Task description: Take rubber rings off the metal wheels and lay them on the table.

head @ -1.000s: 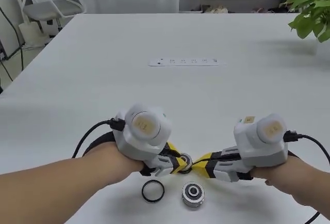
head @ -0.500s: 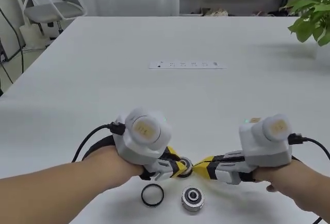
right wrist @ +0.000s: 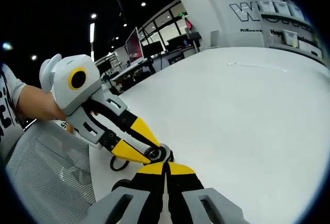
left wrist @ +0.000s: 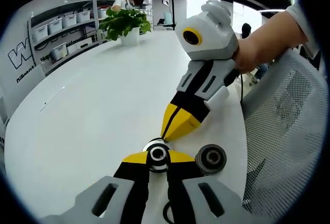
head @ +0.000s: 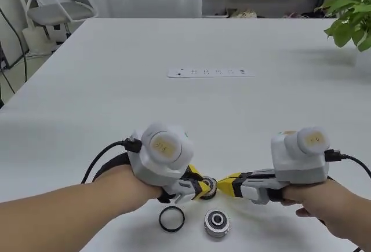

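**Step in hand:** ring removal from a wheel held clear of the table [head: 87, 90].

1. The left gripper [head: 200, 187] sits at lower centre-left of the head view. In the left gripper view its jaws rise from the bottom edge. They are set narrow and clamp the held wheel [left wrist: 158, 153] on two opposite sides.
2. Below the jaws, at the bottom edge of the head view, a loose rubber ring [head: 171, 218] lies flat on the table. This is judged to be one ring already off.
3. Just right of that ring stands a second wheel [head: 217, 222], close beside it but not touching.
4. The right gripper [right wrist: 165, 169] enters from the right. Its jaws are drawn together with only a thin seam between them, and the tips meet the rim of the held wheel. The pictures do not show whether any rubber is pinched in the seam.

**Position of the work:** the held wheel lies directly between the two sets of yellow tips, above the two items on the table.

**Next move (judgement):**
- The right tips need a bite on the ring's edge.
- The pull should run away from the left gripper, along the wheel's axis.
- The left clamp must hold firm. If it slackens, the wheel is likely to drop onto the parts below.

A power strip [head: 210, 72] lies well apart at upper centre.
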{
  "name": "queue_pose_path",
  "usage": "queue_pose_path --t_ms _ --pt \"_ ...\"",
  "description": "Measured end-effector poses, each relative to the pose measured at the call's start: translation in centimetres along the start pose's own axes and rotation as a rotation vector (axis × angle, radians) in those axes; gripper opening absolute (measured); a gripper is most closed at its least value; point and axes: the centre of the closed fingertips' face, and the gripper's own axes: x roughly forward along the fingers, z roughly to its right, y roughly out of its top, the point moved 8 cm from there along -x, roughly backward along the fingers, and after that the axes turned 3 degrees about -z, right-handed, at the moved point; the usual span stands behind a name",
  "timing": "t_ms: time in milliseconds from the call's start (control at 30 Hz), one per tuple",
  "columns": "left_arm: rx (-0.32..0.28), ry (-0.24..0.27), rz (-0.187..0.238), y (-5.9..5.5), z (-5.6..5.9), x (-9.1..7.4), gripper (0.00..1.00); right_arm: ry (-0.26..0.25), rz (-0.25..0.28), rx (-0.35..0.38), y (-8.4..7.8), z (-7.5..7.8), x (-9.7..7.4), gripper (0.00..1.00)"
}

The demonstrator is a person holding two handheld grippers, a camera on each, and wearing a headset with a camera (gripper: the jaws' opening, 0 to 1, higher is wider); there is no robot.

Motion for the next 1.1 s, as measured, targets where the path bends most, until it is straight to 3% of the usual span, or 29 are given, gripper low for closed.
queue_pose_path --t_ms 1100 --pt "0.006 0.007 -0.001 0.0 0.0 0.0 0.07 0.050 0.020 -0.050 0.6 -1.3 0.4 0.00"
